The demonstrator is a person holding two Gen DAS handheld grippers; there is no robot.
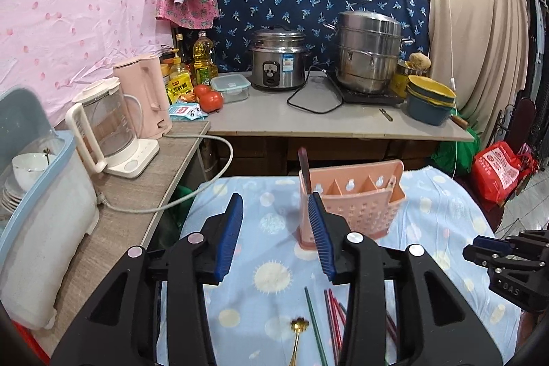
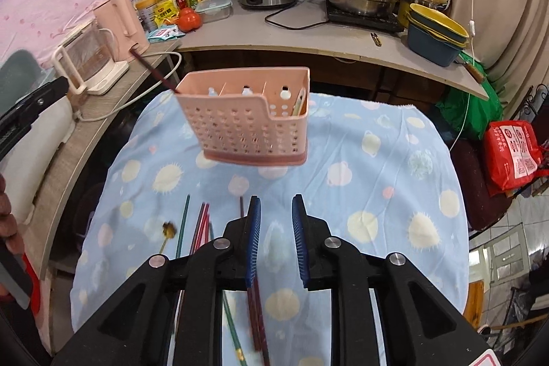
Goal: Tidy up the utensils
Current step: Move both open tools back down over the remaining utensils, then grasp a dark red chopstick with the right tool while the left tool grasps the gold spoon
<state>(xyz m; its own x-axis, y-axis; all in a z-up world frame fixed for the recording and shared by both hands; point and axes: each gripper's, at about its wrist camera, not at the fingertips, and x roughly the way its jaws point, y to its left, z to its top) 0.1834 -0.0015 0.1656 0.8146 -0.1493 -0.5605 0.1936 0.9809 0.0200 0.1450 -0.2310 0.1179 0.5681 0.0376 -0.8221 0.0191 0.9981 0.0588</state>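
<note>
Nearest in the left wrist view, the left gripper (image 1: 279, 235) has its jaws spread with nothing between them. In the right wrist view the right gripper (image 2: 276, 239) also stands parted, narrower, and pinches nothing; a dark red chopstick (image 2: 255, 314) lies blurred just under its left finger. Loose on the blue spotted cloth (image 2: 377, 160) near both grippers lie more chopsticks (image 1: 331, 321), a green one (image 1: 314, 325) among them, and a gold spoon (image 1: 298, 330) with a flower-shaped end.

Farther off, mid-table, stands the pink utensil holder (image 2: 247, 122), upright, with three compartments. One dark chopstick (image 2: 151, 69) leans out of its left compartment, and a pale utensil (image 2: 299, 102) sits in the right one. So the sorting looks barely begun: two pieces stored, most of the pile left.

Beyond, on the far counter, sit a rice cooker (image 1: 278, 59) and a steel steamer pot (image 1: 367, 50). The cooker's label is too small to read; the right gripper's side, seen from the left wrist, bears the letters "DAS".
</note>
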